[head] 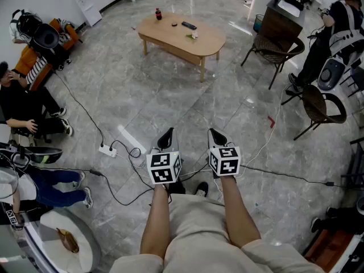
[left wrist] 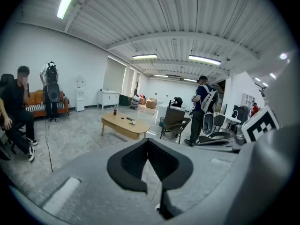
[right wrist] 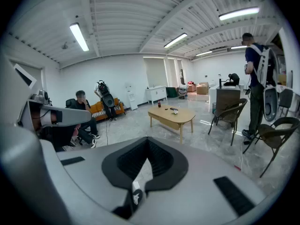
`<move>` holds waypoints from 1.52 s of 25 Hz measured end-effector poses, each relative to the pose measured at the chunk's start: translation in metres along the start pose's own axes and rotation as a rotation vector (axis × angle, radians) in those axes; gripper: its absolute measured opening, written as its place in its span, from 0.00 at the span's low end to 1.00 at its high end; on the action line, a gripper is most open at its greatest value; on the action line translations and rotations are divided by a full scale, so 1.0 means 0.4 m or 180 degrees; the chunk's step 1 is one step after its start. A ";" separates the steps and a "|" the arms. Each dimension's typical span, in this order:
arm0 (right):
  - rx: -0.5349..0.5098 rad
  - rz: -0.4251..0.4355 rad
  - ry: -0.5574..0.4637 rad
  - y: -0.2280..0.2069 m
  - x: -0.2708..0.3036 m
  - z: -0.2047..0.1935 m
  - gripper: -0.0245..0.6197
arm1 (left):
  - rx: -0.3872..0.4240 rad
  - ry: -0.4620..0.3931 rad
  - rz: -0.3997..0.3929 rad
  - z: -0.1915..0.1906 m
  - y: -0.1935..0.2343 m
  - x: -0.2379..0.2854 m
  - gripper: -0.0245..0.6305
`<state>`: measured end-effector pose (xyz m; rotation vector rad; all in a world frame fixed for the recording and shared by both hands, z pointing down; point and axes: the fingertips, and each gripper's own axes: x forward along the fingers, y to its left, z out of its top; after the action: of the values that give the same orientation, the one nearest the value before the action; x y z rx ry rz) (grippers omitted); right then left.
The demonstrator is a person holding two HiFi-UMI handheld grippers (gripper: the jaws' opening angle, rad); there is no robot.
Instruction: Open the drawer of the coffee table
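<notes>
Left tool: my left gripper (head: 166,136) has its jaws pressed together with nothing between them, and it points slightly down over the floor close to me.
Right tool: my right gripper (head: 216,135) has its jaws closed together too and is empty, just beside the left one.
Coffee table: the coffee table (head: 170,32) stands far across the grey marble floor (head: 170,101), well apart from both grippers.
Drawer: I see the drawer (head: 172,45) as a boxed panel under the top on the near long side, but any handle or gap is too small for me to make out.
On the top: a dark bottle (head: 158,14) at the far left end and a remote (head: 189,25) near the middle.
Near left floor: a white power strip (head: 107,150) with black cables.
Far right: a wicker chair (head: 276,48).
Left: a seated person (head: 23,104) and an orange sofa (head: 34,58).
</notes>
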<state>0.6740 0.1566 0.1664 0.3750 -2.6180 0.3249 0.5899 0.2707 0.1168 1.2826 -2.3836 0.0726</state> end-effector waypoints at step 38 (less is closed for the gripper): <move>-0.0146 0.0158 0.0265 0.291 0.862 0.329 0.06 | -0.0150 0.0027 -0.0003 0.255 0.813 0.508 0.05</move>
<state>0.2885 0.1562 0.2010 0.2753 -2.5515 0.2900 0.1950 0.2723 0.1547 1.2593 -2.3632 0.0216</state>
